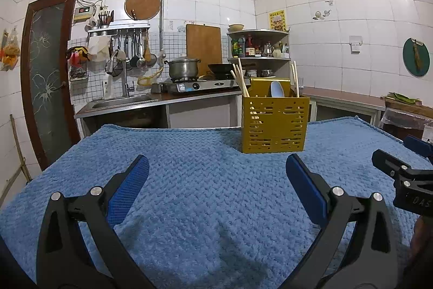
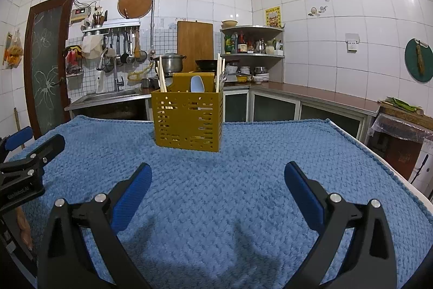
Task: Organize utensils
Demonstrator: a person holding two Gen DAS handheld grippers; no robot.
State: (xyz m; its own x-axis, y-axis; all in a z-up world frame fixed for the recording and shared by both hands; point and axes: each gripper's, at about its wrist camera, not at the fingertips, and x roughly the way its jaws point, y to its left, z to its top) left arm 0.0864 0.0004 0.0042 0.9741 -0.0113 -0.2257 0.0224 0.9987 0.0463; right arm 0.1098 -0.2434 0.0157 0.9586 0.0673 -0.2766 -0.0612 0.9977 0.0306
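Caddy (image 1: 274, 123) sits mid-frame on towel (image 1: 189, 167) w/ chopsticks (image 1: 241, 81) + spoon (image 1: 276, 89) already inside. Left gripper (image 1: 216, 175) & right gripper (image 2: 217, 180) both wide, empty. Nothing loose visible imo, so check before grabbing.

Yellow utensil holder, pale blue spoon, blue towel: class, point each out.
Yellow utensil holder (image 1: 274, 126), left wrist view, slotted front wall.
Pale blue spoon (image 2: 196, 84), right wrist view, bowl.
Blue towel (image 2: 216, 194), right wrist view, bare middle.
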